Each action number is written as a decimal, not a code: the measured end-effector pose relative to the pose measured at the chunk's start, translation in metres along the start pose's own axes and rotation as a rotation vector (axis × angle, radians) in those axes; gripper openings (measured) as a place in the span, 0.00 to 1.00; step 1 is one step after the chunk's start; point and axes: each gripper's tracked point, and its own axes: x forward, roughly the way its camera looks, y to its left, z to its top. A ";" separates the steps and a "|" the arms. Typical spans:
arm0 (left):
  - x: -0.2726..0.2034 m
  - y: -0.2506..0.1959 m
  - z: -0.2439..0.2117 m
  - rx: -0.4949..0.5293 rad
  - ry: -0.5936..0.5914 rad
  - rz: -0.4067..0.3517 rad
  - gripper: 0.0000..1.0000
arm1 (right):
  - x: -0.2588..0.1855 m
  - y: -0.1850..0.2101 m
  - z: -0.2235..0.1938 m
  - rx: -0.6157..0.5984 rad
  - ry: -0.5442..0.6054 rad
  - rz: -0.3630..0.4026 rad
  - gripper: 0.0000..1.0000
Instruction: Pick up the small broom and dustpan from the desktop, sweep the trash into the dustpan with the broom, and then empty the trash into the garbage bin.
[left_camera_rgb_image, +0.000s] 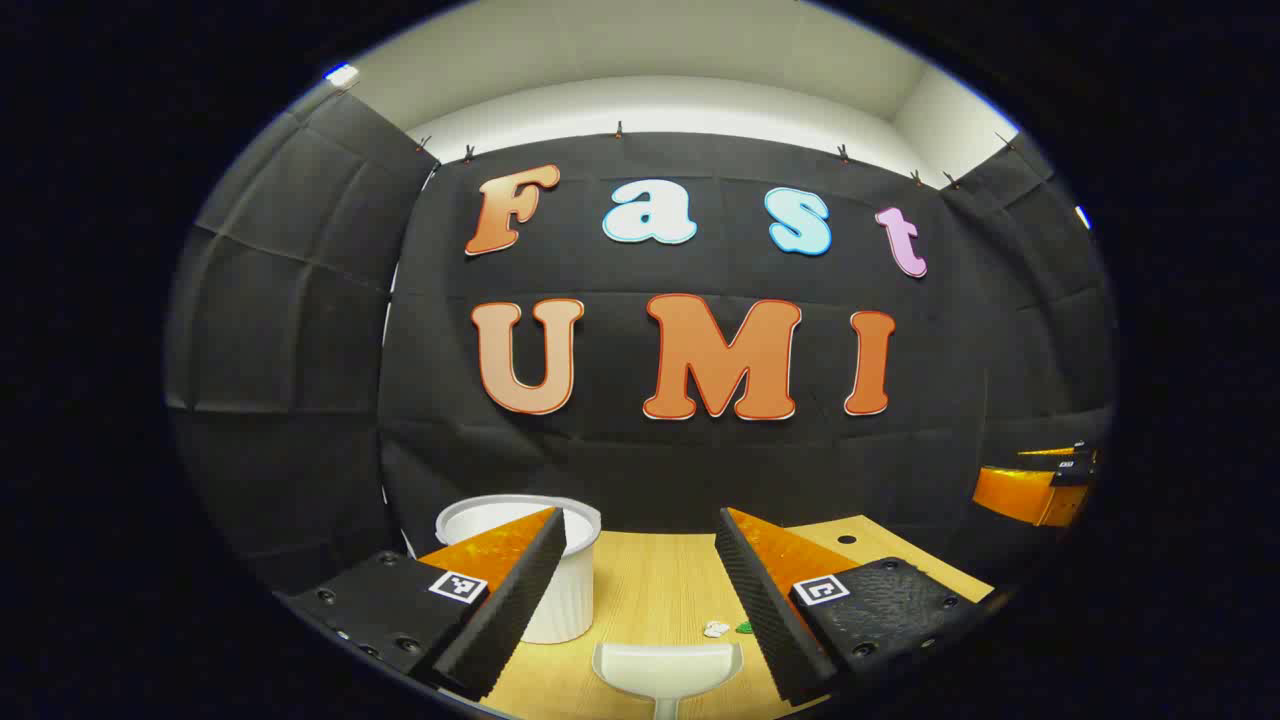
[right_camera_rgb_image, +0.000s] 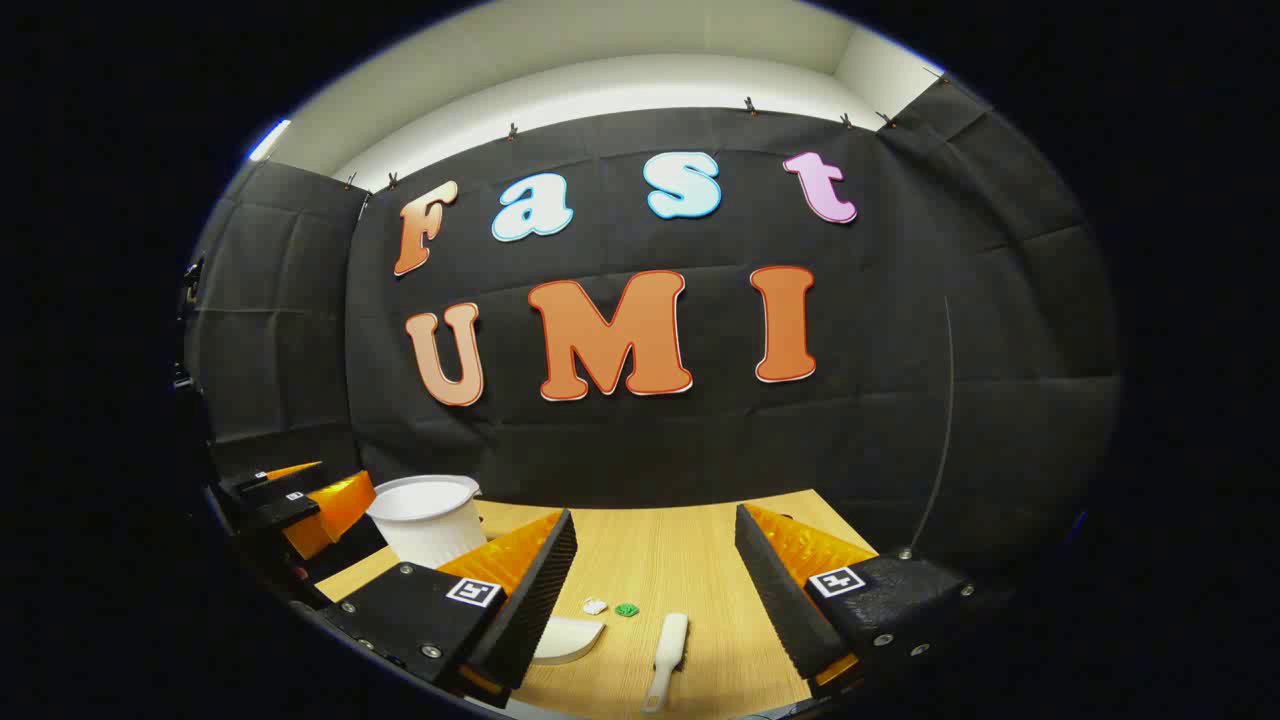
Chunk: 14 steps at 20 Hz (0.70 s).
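A white dustpan (left_camera_rgb_image: 667, 668) lies on the wooden desktop (left_camera_rgb_image: 655, 570) just below my open left gripper (left_camera_rgb_image: 640, 518), between its fingers. Two bits of trash, one white (left_camera_rgb_image: 716, 629) and one green (left_camera_rgb_image: 744, 627), rest beside the right finger. In the right gripper view a small white broom (right_camera_rgb_image: 668, 655) lies on the desk under my open right gripper (right_camera_rgb_image: 656, 513). The dustpan (right_camera_rgb_image: 566, 640) peeks out from behind its left finger. The white scrap (right_camera_rgb_image: 595, 605) and green scrap (right_camera_rgb_image: 627, 609) sit between dustpan and broom. Neither gripper holds anything.
A white ribbed garbage bin (left_camera_rgb_image: 572, 590) stands at the desk's back left, partly behind the left finger; it appears again as the bin (right_camera_rgb_image: 428, 520) in the right gripper view. The other gripper (right_camera_rgb_image: 305, 495) hovers left of it. The black cloth wall closes the desk's far edge.
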 end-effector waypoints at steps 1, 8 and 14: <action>0.001 -0.002 -0.002 -0.006 0.007 -0.009 0.95 | 0.001 0.001 0.000 -0.001 0.001 -0.007 0.96; 0.003 -0.004 -0.021 -0.057 0.081 -0.018 0.95 | 0.012 0.008 -0.005 -0.009 0.014 -0.007 0.96; 0.007 -0.002 -0.025 -0.048 0.087 -0.007 0.95 | 0.022 0.014 -0.006 -0.020 0.016 0.009 0.96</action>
